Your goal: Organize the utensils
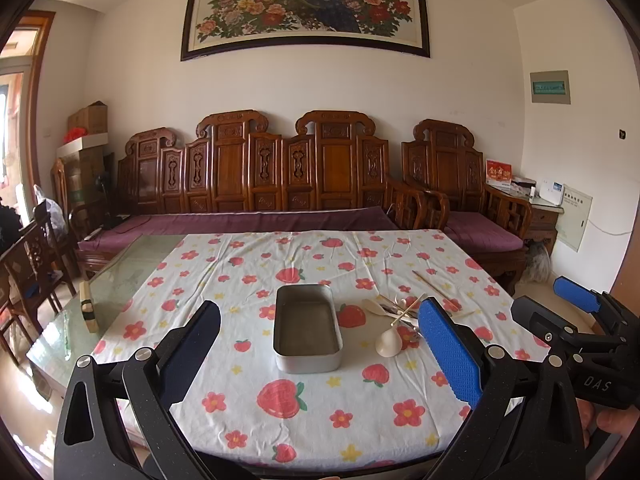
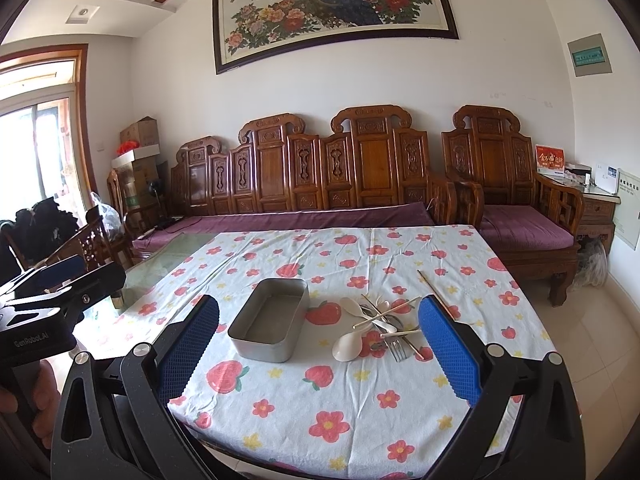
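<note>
An empty grey metal tin (image 1: pixel 307 330) (image 2: pixel 270 320) sits in the middle of the flowered tablecloth. Right of it lies a heap of utensils (image 1: pixel 404 312) (image 2: pixel 380 322): white spoons (image 1: pixel 388 345) (image 2: pixel 347 347), a metal fork (image 2: pixel 398 350) and chopsticks. One chopstick (image 1: pixel 434 289) (image 2: pixel 436 292) lies apart, further right. My left gripper (image 1: pixel 320 350) hovers open above the near part of the table, in front of the tin. My right gripper (image 2: pixel 318 350) is also open, nothing between its fingers. Each gripper shows at the edge of the other's view.
The cloth covers a glass-topped table (image 1: pixel 116 280); bare glass shows at the left with a small wooden block (image 1: pixel 88 306) on it. A carved wooden sofa (image 1: pixel 256 176) with purple cushions stands behind the table. Chairs (image 1: pixel 36 256) stand at the left.
</note>
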Demonstrator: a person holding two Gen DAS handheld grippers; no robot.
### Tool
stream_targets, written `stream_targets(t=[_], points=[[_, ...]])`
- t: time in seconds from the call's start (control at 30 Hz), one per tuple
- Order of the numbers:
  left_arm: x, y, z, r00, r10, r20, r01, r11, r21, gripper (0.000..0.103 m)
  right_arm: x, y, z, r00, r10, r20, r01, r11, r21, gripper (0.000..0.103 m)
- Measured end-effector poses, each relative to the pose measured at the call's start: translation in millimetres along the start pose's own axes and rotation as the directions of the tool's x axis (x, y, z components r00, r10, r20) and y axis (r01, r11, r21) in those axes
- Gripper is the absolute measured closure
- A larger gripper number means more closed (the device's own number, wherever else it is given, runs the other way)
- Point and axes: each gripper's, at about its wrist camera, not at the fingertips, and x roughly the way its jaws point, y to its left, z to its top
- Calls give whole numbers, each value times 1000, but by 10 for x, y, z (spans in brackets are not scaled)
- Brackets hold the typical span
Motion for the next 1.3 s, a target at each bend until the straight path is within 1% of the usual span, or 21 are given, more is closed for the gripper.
stream_targets(t=[0.1,1.07,1.17,1.3], points=[[-1,-3,0,1000,0,1,0,1000,1,7,-20,9,37,1000,2,0,-2,1000,-1,3],[-54,-42,33,1000,-1,2,1,1000,9,7,-17,-25,21,1000,2,1,-2,1000,2,3],[-43,-44,23,1000,-1,0,1,1000,10,7,-44,18,53,1000,2,-6,-2,1000,2,3],[47,-30,-24,1000,0,-16,0,1000,9,7,15,38,-12,1000,2,-19,-2,1000,3,3]])
